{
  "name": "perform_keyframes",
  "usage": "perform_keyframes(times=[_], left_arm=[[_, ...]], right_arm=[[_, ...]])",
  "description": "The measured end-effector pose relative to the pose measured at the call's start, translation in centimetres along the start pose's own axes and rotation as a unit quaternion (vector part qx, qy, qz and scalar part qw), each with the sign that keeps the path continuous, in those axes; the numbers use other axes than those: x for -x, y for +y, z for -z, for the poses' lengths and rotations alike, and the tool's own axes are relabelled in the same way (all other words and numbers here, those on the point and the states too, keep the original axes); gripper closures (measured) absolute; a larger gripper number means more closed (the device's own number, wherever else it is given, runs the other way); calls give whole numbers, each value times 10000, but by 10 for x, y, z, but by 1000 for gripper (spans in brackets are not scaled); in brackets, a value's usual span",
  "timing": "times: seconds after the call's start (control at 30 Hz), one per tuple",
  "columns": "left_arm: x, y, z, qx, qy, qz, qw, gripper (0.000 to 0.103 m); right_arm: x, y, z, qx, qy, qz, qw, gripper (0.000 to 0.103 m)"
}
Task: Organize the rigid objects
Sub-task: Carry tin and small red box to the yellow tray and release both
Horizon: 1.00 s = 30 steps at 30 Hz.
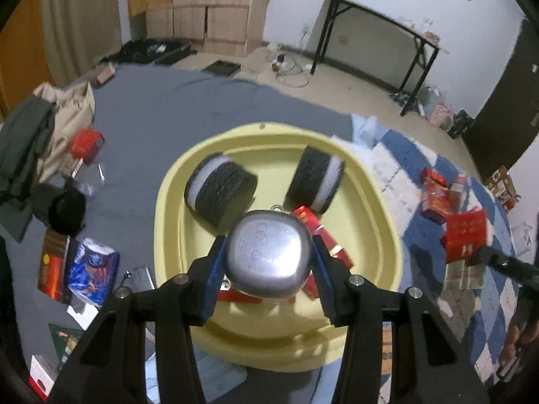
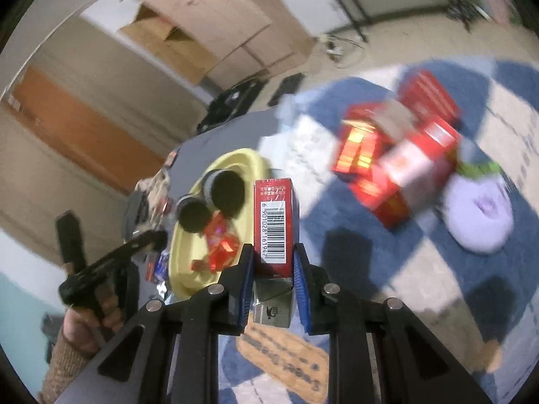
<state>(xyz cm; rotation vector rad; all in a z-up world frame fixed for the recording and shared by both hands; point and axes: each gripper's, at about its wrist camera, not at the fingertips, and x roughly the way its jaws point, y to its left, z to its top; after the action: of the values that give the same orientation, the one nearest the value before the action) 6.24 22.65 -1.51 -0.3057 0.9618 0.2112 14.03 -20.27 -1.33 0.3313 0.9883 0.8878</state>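
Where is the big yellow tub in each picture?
Left wrist view: the yellow tub fills the middle, right under the left tongs, which hold a silver case.
Right wrist view: the tub sits left of the middle, beside the red box held in the right tongs.
Shared landmark: the two black rolls lying inside the tub.

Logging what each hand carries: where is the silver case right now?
In the left wrist view, the silver case sits clamped in the left tongs, above the yellow basin, in front of two black rolls.
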Motion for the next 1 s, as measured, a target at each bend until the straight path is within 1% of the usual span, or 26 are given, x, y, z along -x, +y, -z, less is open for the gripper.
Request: perform_keyframes(times=[0.07,0.13,0.27,0.3,0.33,0.47,0.53,0.6,0.67,0.73,0.83,0.9,0.93,0.97,1.0], left_arm=[[-10,7,0,175,112,26,9998,53],[-17,13,1,300,140,20,9994,53],[-31,23,2,256,192,-89,9994,53],[-36,26,2,262,233,-99,9993,53],[-39,29,3,296,261,-115,9992,53],[-59,42,7,431,432,-141,9980,53],[-65,42,7,387,463,-52,9982,53],[-68,40,6,294,449,-69,9985,53],[-68,40,5,318,431,-66,9985,52],[-68,39,6,365,402,-49,9985,52],[-67,41,8,339,340,-99,9988,52],[-66,41,8,334,329,-94,9989,46],[-64,41,7,361,317,-45,9988,36],[-62,41,6,409,285,44,9987,28],[-57,40,4,453,230,104,9987,24]], right_arm=[[-13,25,-8,313,96,22,9995,81],[-35,47,-17,411,168,-33,9990,81],[-80,81,-28,407,348,-185,9984,81],[-91,87,-30,399,407,-171,9982,81],[-106,93,-34,414,490,-42,9979,81],[-136,98,-43,459,609,370,9964,81],[-149,101,-46,546,640,550,9949,81],[-160,102,-45,533,752,634,9937,81],[-168,104,-41,624,819,829,9912,81],[-169,104,-41,560,825,802,9918,81],[-177,104,-38,609,864,889,9904,80],[-181,105,-35,635,935,876,9897,78],[-181,105,-34,644,924,873,9898,78],[-180,105,-34,663,894,877,9899,75],[-180,105,-34,682,872,840,9903,66]])
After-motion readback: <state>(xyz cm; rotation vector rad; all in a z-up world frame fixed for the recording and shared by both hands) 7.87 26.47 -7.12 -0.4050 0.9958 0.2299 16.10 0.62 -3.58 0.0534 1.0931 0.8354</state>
